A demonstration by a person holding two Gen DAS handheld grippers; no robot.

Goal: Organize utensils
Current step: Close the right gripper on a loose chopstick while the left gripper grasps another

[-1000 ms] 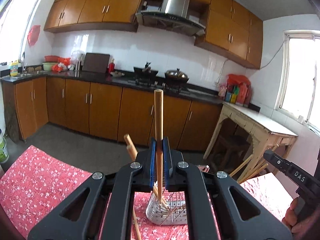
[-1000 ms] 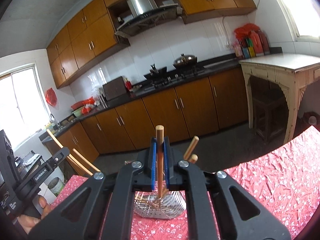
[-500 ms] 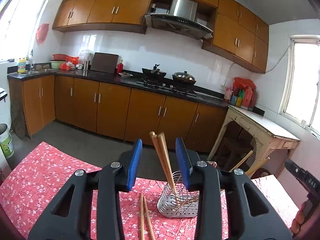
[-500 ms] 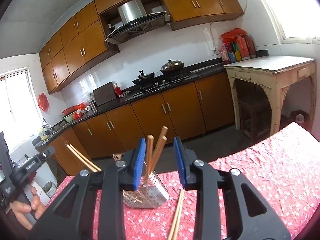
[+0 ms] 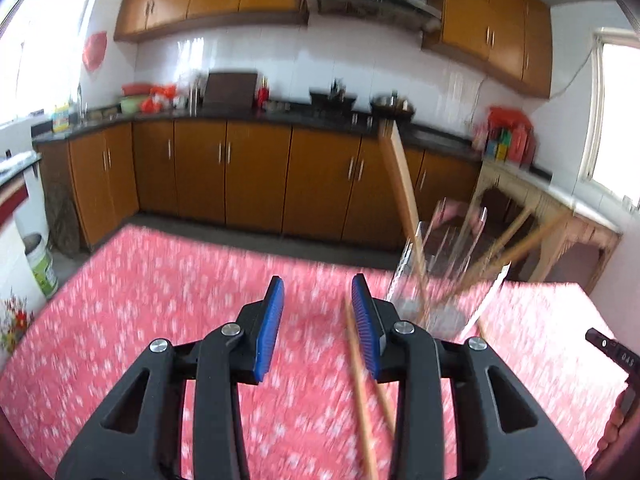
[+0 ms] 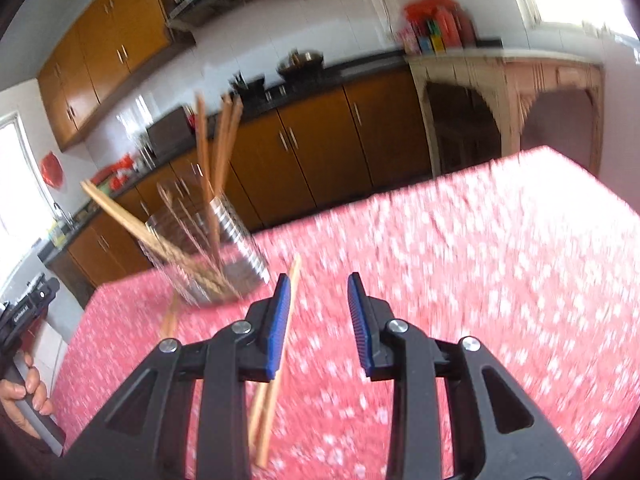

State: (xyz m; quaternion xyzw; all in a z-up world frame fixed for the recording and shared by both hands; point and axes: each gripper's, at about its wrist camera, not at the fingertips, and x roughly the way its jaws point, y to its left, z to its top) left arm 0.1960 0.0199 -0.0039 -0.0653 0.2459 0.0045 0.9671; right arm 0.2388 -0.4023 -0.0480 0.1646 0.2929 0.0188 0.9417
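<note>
My left gripper (image 5: 316, 312) and right gripper (image 6: 318, 308) gape part-open, empty. 2 chopsticks (image 6: 276, 360) lie beside the wire holder (image 6: 224, 256). I should pinch them mid-shaft.

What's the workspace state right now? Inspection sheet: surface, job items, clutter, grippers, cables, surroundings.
Surface: table under red floral cloth, image motion-blurred.
Job's things: wire utensil holder upright on the cloth, several chopsticks standing in it, some leaning out; one pair of loose chopsticks lying flat beside it.
Clutter: nothing seen on the cloth.
Grippers: left gripper open, nothing held; right gripper open, nothing held. Both have just opened, with no chopstick between the pads.
Cables: one thin wire on the wall by the window.
Surroundings: kitchen with wooden cabinets, a dark counter, a stove with pots and a range hood.
</note>
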